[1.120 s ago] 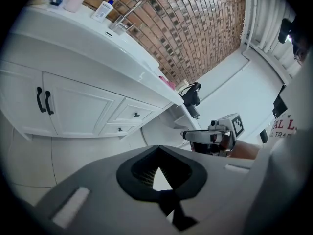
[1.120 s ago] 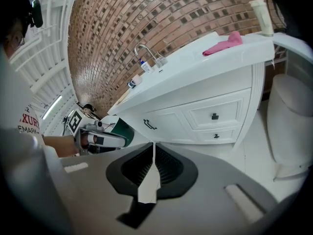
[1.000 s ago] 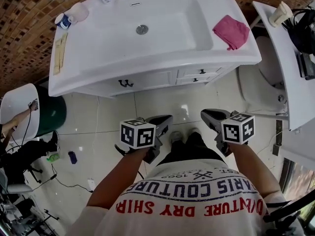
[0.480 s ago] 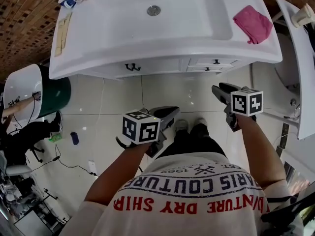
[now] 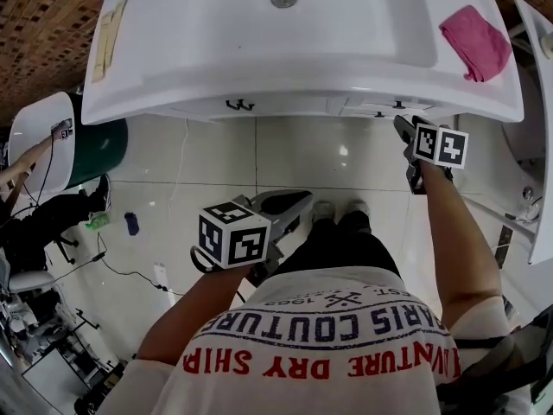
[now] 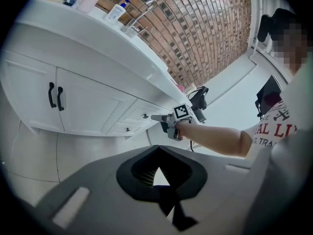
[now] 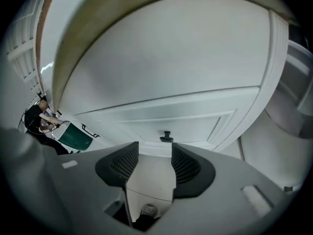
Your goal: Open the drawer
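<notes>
The white vanity (image 5: 302, 89) has two small drawers at its right, each with a black knob (image 5: 397, 105). In the right gripper view one drawer front fills the frame, its knob (image 7: 166, 137) just beyond the jaws. My right gripper (image 5: 404, 130) (image 7: 155, 161) is close in front of that drawer. Its jaws have just been opening, stand wide apart, and nothing is between them. My left gripper (image 5: 292, 202) (image 6: 159, 153) hangs back over the floor, shut and empty. From there the two knobs (image 6: 145, 116) and the right gripper (image 6: 162, 119) are visible.
A pink cloth (image 5: 475, 41) lies on the counter's right end. Cabinet doors with black handles (image 5: 239, 105) take up the vanity's left. A green bin (image 5: 97, 150) stands at the left. The person's shoes (image 5: 341, 210) are on the tiled floor.
My right gripper has gone forward and down from beside the person's knees to just in front of the drawers. The left gripper has stayed about where it was.
</notes>
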Demonstrator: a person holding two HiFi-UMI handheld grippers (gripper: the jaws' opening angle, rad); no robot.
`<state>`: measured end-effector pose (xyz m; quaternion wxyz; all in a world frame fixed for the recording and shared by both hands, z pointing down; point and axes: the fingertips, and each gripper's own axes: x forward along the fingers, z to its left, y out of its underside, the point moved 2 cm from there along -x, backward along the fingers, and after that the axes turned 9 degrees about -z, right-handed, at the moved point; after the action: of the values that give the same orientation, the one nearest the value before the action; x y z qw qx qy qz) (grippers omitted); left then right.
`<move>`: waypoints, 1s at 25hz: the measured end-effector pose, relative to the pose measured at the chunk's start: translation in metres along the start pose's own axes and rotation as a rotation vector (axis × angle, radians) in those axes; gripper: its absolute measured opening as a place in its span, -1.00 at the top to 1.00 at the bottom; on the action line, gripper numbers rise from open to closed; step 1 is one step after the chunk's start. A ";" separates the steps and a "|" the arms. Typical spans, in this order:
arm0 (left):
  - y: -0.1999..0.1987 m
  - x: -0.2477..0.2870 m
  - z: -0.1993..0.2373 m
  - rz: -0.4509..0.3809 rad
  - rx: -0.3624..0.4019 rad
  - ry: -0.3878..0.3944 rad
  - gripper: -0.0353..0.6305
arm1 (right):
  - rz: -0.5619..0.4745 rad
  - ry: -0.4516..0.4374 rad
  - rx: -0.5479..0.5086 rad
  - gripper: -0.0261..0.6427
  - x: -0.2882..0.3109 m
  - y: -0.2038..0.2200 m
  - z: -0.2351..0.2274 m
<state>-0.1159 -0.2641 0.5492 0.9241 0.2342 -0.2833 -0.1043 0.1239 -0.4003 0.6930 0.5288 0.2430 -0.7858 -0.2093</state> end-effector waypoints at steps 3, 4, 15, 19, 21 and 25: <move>0.001 0.004 0.008 0.002 0.005 -0.011 0.94 | 0.002 0.019 0.016 0.28 0.018 0.004 -0.012; 0.001 0.005 0.012 0.003 0.004 -0.019 0.94 | 0.006 0.024 0.015 0.28 0.024 0.006 -0.015; 0.008 0.003 0.022 0.012 -0.011 -0.042 0.94 | -0.031 0.047 0.048 0.36 0.055 0.010 -0.020; 0.009 0.000 0.027 0.007 -0.016 -0.058 0.94 | -0.018 0.084 0.024 0.51 0.060 0.012 -0.027; 0.012 -0.001 0.030 0.007 -0.020 -0.064 0.94 | -0.013 0.092 0.010 0.51 0.062 0.013 -0.027; 0.015 -0.001 0.029 0.007 -0.019 -0.067 0.94 | -0.026 0.091 0.024 0.53 0.063 0.014 -0.027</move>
<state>-0.1325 -0.2619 0.5773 0.9167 0.2208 -0.3137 -0.1114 0.1261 -0.4292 0.7571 0.5582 0.2686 -0.7603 -0.1955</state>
